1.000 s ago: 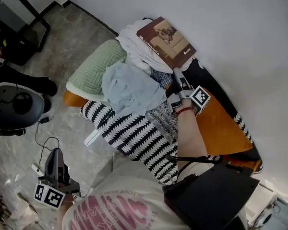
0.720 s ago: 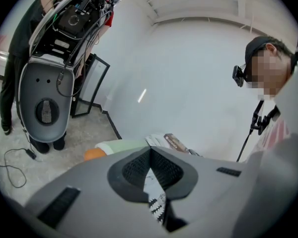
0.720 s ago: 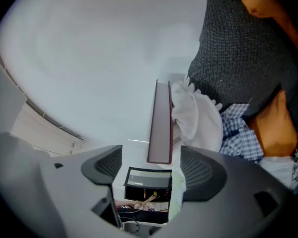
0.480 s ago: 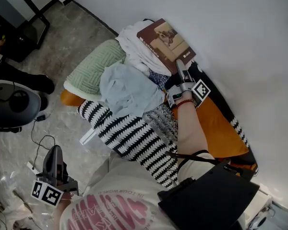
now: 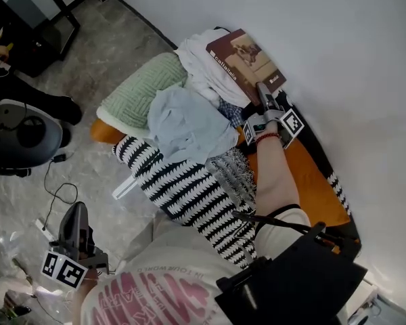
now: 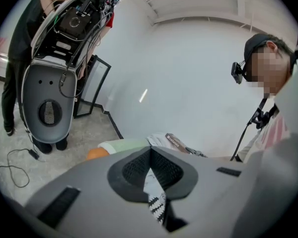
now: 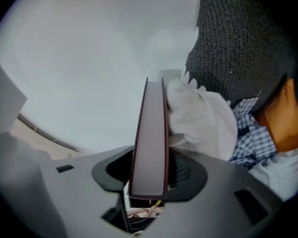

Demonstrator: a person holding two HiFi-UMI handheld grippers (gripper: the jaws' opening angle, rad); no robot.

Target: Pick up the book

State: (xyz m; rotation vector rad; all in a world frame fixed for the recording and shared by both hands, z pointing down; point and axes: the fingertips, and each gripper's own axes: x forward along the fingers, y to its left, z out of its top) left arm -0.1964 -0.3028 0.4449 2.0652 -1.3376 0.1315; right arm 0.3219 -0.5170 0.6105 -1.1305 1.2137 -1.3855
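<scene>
Down at the lower left of the head view, the left gripper (image 5: pixel 74 212) is held low beside the person's body above the grey stone floor (image 5: pixel 115 39), its marker cube nearest the body and its jaws pointing away and a little downward. In the left gripper view (image 6: pixel 150 155) the jaws meet at their tips with nothing between them, and a grey machine on a stand (image 6: pixel 49 98) fills the left of that view. Further right in the head view, a black-and-white zigzag blanket (image 5: pixel 183 188) lies across an orange seat (image 5: pixel 304 175) set against the white wall (image 5: pixel 338 59). A green cushion (image 5: pixel 139 93), a light blue garment (image 5: pixel 186 124) and a white cloth (image 5: pixel 203 66) are heaped at the seat's far end. The book (image 5: pixel 247 56), dark brown with a picture on its cover, lies flat on top of the white cloth at the back of the heap, close to the wall. The person's right forearm reaches out straight from the body over the blanket, a red band (image 5: pixel 267 137) at the wrist. The right gripper (image 5: pixel 264 93) is held about level at the book's near corner. In the right gripper view (image 7: pixel 149 175) the book (image 7: pixel 151 133) stands edge-on between the two pads, with the white cloth (image 7: pixel 203 118) bunched against one side. The jaws have just been closing and now pinch the book by its covers.
</scene>
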